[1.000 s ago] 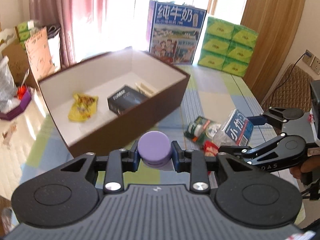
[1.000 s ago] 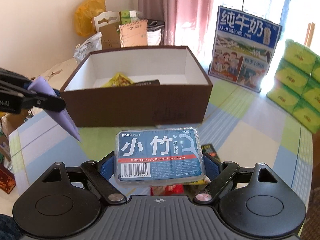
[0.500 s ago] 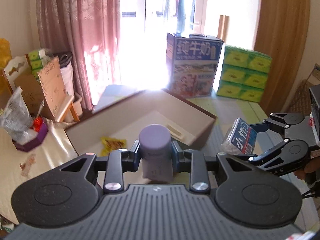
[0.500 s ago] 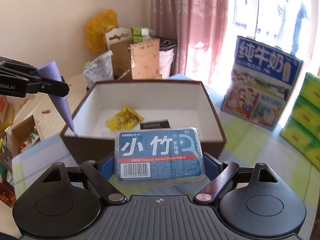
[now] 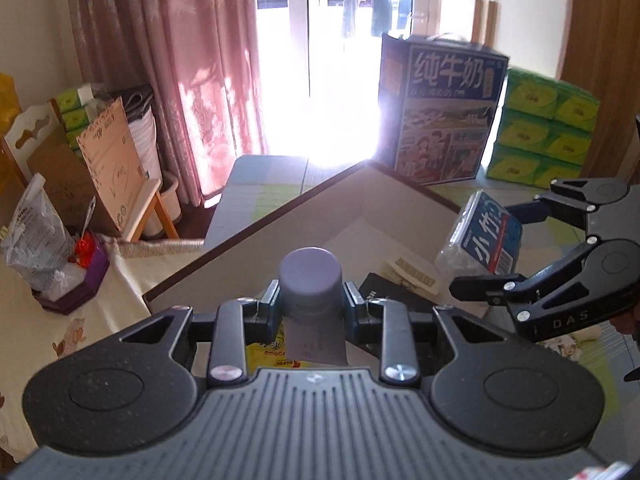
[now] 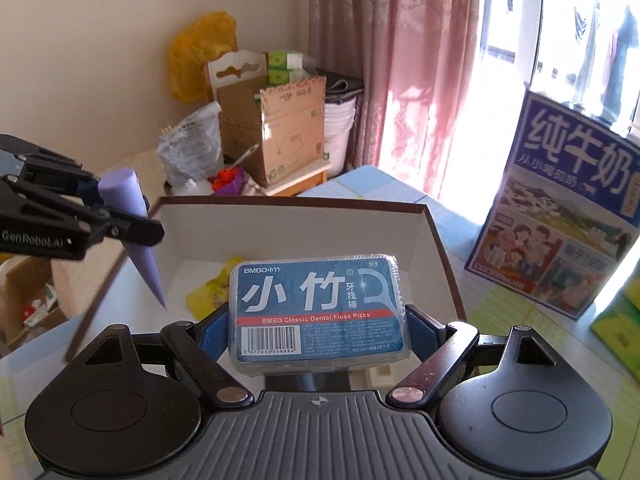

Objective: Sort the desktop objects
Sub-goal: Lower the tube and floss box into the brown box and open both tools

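Note:
My left gripper (image 5: 312,312) is shut on a purple tube (image 5: 312,296) and holds it above the open brown box (image 5: 360,208). In the right wrist view the purple tube (image 6: 136,232) tapers to a flat end over the box's left wall. My right gripper (image 6: 316,332) is shut on a blue pack of dental floss picks (image 6: 318,308) and holds it above the box (image 6: 304,228). In the left wrist view the floss pack (image 5: 490,236) hangs over the box's right side. A yellow snack packet (image 6: 212,292) and a black packet (image 5: 384,288) lie in the box.
A blue milk carton box (image 5: 440,108) and green tissue packs (image 5: 544,120) stand at the back of the checked tablecloth (image 6: 516,320). Cardboard boxes (image 6: 280,128), a plastic bag (image 5: 36,240) and pink curtains (image 5: 168,60) are to the left, off the table.
Both grippers rose and moved forward from the table in front of the box to above its inside, each keeping hold of its object. The left camera tilted up.

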A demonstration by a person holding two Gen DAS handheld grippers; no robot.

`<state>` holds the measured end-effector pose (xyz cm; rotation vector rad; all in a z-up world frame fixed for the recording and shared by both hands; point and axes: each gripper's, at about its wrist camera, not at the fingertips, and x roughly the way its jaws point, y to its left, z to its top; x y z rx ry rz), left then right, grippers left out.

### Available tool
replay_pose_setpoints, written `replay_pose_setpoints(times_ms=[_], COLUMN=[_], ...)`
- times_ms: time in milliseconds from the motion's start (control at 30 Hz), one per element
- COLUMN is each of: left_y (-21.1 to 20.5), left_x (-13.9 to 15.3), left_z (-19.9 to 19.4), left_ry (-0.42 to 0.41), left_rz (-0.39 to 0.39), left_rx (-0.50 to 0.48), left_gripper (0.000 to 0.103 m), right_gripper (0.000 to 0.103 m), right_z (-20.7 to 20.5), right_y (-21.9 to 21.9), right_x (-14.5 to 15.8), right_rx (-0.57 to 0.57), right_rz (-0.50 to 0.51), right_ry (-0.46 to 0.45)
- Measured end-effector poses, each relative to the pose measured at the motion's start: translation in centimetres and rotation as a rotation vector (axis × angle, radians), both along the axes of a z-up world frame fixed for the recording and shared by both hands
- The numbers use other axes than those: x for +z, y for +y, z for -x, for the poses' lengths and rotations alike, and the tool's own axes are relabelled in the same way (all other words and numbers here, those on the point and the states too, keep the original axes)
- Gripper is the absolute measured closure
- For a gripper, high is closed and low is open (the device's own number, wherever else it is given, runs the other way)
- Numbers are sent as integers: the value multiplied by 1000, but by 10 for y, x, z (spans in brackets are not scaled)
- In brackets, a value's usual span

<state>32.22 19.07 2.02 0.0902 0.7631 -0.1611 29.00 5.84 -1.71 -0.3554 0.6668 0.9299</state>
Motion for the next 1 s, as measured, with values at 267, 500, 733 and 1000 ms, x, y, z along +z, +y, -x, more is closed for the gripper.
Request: replay_pose_setpoints(times_ms=[267, 500, 733, 1000], left_y=[7, 3, 2, -4], left_x=[-47, -72, -94, -97], left_z=[-65, -102, -130, -139], left_ry=[130, 180, 208, 209], left_rz=[-14, -20, 4, 3], left_rx=[20, 33, 59, 50], left_gripper=[77, 77, 77, 72], right_gripper=[19, 19, 19, 19], right_z=[-45, -71, -86, -94], right_y=[42, 61, 72, 76], right_x=[-37, -59, -70, -75], right_rx=[-16, -27, -27, -22], right_rz=[94, 131, 157, 167], right_ry=[39, 55, 62, 71])
